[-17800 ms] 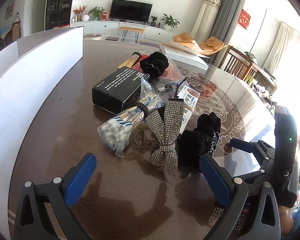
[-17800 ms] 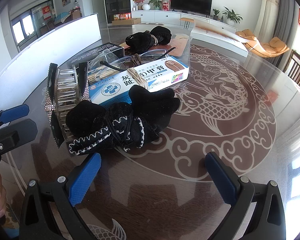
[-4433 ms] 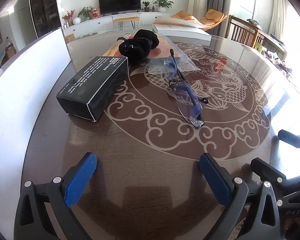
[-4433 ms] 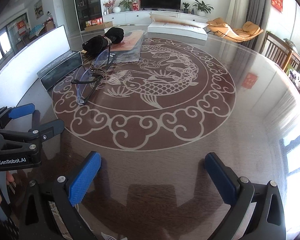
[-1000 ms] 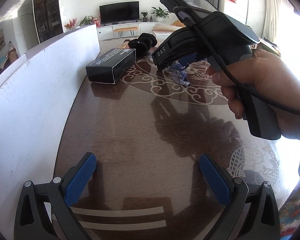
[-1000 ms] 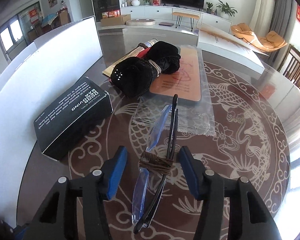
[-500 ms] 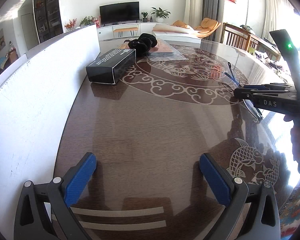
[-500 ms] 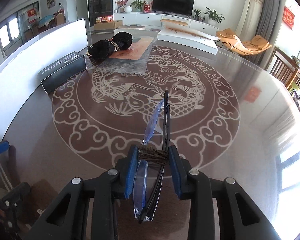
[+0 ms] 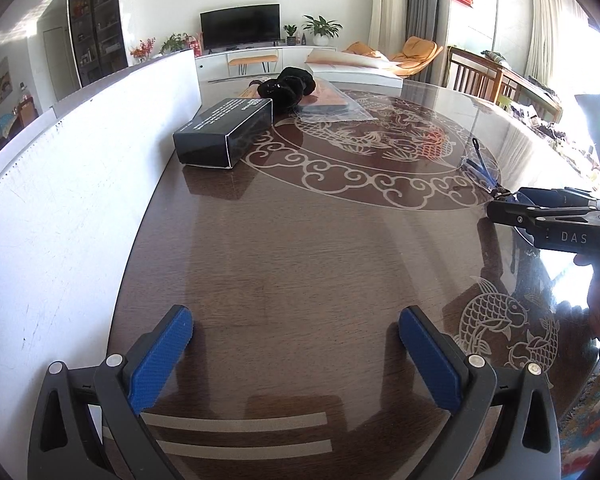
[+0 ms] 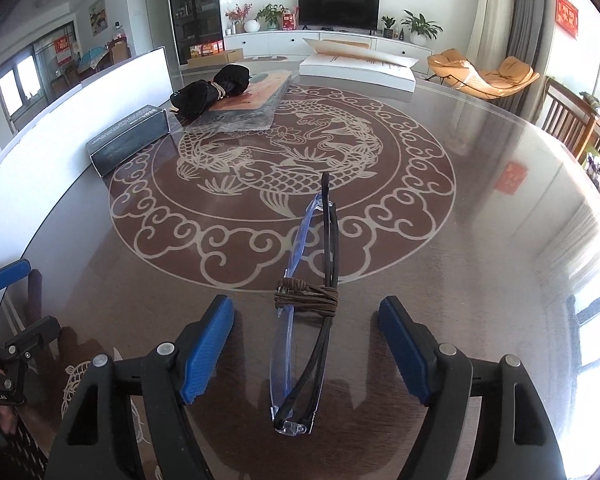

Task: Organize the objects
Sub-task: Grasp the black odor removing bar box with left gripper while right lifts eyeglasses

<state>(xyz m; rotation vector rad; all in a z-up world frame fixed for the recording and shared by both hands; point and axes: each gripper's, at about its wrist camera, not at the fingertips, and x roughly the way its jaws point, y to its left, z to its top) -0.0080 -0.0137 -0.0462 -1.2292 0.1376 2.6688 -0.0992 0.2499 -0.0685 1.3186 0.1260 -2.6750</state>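
The right tool [image 10: 306,344] has just been opening; its ribbed blue pads stand clear of one folded pair of glasses [image 10: 308,300], bound with brown cord, lying flat on the glossy table [image 10: 480,240] between them. The left tool [image 9: 296,352] is spread, empty. Beyond the glasses: one matte black box [image 10: 129,139], one black fabric bundle [image 10: 212,90].

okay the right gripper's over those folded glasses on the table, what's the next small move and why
Probably lift the right gripper straight back. Its jaws have just opened, both pads stand clear of the folded glasses, and these lie on the table, apparently released.
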